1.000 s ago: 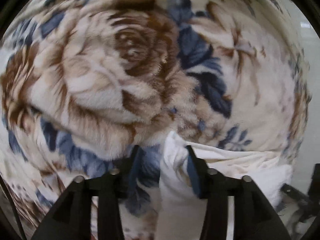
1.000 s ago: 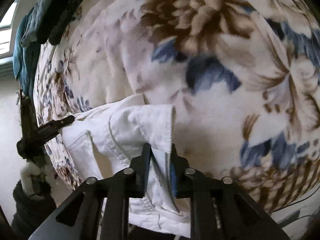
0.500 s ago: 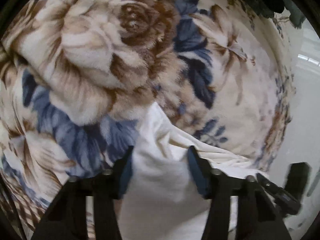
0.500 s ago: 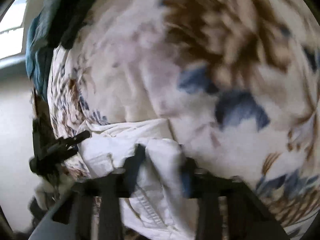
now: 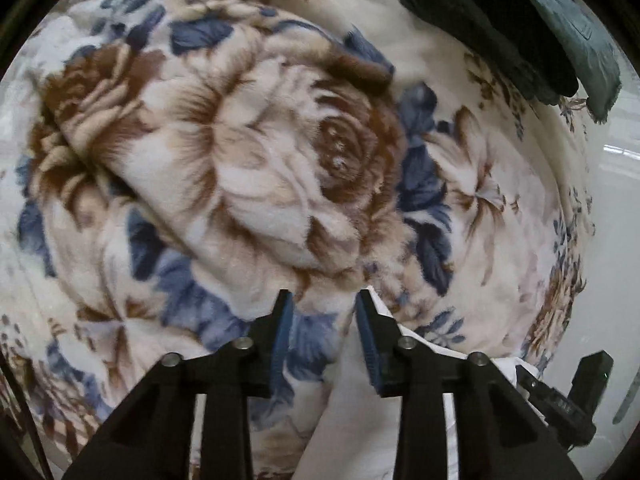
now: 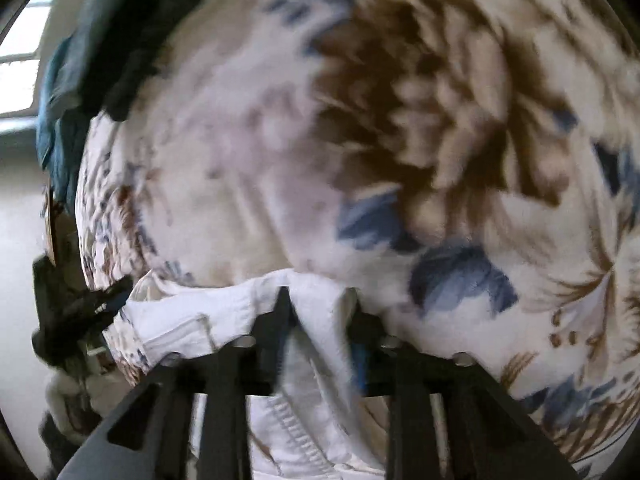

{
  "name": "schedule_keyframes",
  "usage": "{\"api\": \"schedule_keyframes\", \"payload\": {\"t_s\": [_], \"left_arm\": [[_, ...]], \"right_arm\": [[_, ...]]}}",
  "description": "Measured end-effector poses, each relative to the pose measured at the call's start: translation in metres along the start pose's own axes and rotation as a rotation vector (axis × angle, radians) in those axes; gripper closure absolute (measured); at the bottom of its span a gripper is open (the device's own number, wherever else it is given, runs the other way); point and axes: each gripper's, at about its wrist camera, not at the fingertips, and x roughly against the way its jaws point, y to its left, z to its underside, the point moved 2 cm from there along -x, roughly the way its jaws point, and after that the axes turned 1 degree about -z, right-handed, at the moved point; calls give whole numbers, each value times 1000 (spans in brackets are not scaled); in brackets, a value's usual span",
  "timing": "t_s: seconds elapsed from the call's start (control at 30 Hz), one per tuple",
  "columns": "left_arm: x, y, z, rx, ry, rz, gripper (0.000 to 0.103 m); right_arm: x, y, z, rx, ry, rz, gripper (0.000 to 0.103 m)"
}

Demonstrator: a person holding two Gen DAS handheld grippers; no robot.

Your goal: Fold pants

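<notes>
I count one white cotton pants (image 6: pixel 320 400), one floral fleece blanket (image 5: pixel 260 184), one dark teal cloth pile (image 5: pixel 520 20), my two black grippers (image 5: pixel 324 312) (image 6: pixel 318 308).

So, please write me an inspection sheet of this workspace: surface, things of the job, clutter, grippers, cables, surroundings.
Surface: floral blanket, brown and blue flowers on cream, rumpled.
Job's things: white pants lying on the blanket, at its near edge.
Clutter: dark teal cloth heaped at the blanket's far edge.
Grippers: left gripper open, pants fabric under its right finger; right gripper open, a fold of the pants between its fingers.
Cables: nothing seen.
Surroundings: pale floor beside the blanket; bright window.
</notes>
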Motion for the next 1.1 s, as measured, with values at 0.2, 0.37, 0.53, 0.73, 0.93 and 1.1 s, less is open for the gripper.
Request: {"api": "schedule_keyframes", "payload": {"t_s": [0.2, 0.37, 0.53, 0.73, 0.93, 1.1], "left_arm": [[17, 0, 26, -52, -92, -134, 43], [26, 18, 48, -98, -160, -259, 5], [19, 55, 62, -50, -176, -365, 5], [-1, 96, 72, 37, -119, -363, 5], [-6, 130, 82, 84, -118, -298, 5], [-2, 154, 82, 100, -180, -233, 5]], "right_arm": [[41, 2, 8, 7, 9, 99, 26], [41, 110, 28, 355, 40, 146, 25], [-39, 221, 36, 560, 199, 39, 25], [-157, 289, 42, 795, 358, 311, 65], [-181, 262, 26, 392, 501, 118, 81], [-186, 157, 6, -329, 518, -249, 84]]}}
